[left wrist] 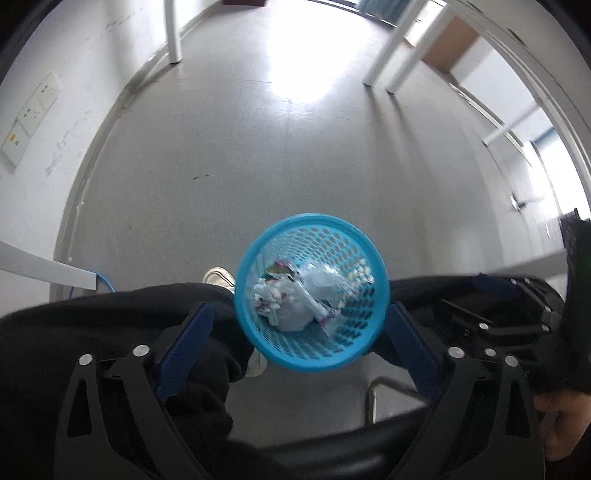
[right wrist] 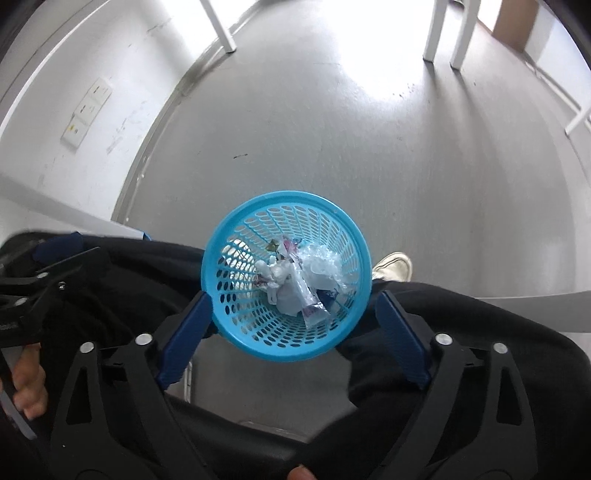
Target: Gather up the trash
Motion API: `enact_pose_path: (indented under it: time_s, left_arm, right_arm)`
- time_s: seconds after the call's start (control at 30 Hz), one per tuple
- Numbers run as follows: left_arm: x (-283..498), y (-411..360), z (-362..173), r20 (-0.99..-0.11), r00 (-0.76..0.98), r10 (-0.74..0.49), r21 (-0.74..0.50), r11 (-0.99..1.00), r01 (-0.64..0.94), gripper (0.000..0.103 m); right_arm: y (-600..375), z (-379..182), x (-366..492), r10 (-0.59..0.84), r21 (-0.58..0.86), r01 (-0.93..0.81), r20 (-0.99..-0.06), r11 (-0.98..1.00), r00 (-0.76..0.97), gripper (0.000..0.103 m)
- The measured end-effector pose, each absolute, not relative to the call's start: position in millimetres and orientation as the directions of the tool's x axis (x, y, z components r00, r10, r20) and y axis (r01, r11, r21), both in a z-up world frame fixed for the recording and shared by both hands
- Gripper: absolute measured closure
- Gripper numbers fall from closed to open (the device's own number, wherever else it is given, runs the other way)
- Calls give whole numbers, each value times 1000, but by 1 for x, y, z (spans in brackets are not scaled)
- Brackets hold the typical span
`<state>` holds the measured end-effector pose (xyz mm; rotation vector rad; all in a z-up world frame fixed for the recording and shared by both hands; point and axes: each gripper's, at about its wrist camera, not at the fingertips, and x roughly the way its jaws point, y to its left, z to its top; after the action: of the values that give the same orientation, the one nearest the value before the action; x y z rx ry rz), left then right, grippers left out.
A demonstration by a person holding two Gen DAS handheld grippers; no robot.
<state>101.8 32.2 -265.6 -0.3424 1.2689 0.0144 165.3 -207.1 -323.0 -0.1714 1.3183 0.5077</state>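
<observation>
A round blue mesh basket (left wrist: 310, 218) (right wrist: 284, 195) stands on the grey floor between a seated person's legs. Inside it lies trash (left wrist: 291, 306) (right wrist: 291, 286): crumpled white paper, clear plastic film and printed wrappers. My left gripper (left wrist: 298, 314) hangs well above the basket, looking steeply down into it. Its blue pads (left wrist: 184, 350) stand wide apart, with nothing between them. My right gripper (right wrist: 293, 301) also hovers over the basket, jaws wide and nothing held. Each wrist view catches the other gripper at its edge.
Black trouser legs (left wrist: 110, 332) (right wrist: 461, 332) and white shoes (left wrist: 218, 277) (right wrist: 393, 266) flank the basket. A black chair seat (left wrist: 314, 450) fills the bottom edge. White table legs (left wrist: 173, 33) (right wrist: 430, 33) stand farther off. Wall sockets (left wrist: 31, 110) sit at the left.
</observation>
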Motion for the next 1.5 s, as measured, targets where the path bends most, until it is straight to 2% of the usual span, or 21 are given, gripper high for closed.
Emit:
enact_pose_path:
  time_s: [0.07,0.3,1.5]
  left_arm:
    - [94,29,-261,-934,310,-175,-237,956,-173,6]
    - [81,36,-263,-926,317,-206,-275,943,-188,6]
    - [90,35,-279,-932,265,-248,-300,936,-182,6]
  right_arm:
    - [-211,-314,158,288,196,-454,-947,869,143,9]
    - [-219,-297,141,317,209,-484,-936,850,154,9]
    - [-213,-303,144,350,265,-480,-932,837,96,8]
